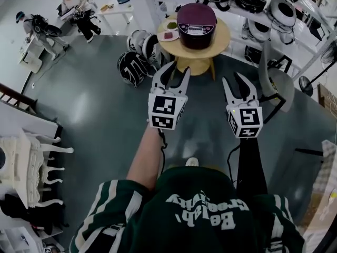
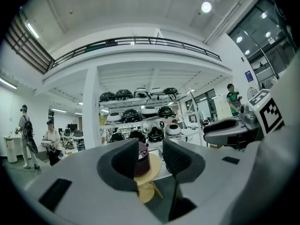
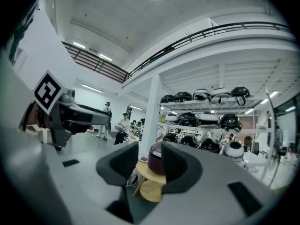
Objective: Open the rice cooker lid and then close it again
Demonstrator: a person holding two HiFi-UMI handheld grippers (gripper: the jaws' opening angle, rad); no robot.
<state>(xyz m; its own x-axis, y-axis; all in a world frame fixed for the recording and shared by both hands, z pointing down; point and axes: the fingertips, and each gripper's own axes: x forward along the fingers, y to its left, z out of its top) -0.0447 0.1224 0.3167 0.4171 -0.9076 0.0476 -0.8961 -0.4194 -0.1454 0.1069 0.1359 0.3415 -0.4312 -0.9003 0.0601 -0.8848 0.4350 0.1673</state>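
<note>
The left gripper [image 1: 177,70] and right gripper [image 1: 234,79] are pointing ahead, each with its fingers standing partly open and gripping nothing. The dark maroon round rice cooker [image 1: 196,24], lid shut, is sitting well beyond the fingers on a small round pale wooden surface [image 1: 223,36], with a small dish [image 1: 169,35] just beside it. The opening is not yet begun. A hard shove at the lid could be sliding the cooker towards the edge, since the surface is leaving little spare room; a stray finger might be knocking the dish.

Closed rice cooker [image 1: 196,25] sits on a round worktop [image 1: 223,37], well ahead of left hand-held gripper [image 1: 177,68] and right hand-held gripper [image 1: 233,78], both with jaws apart.
</note>
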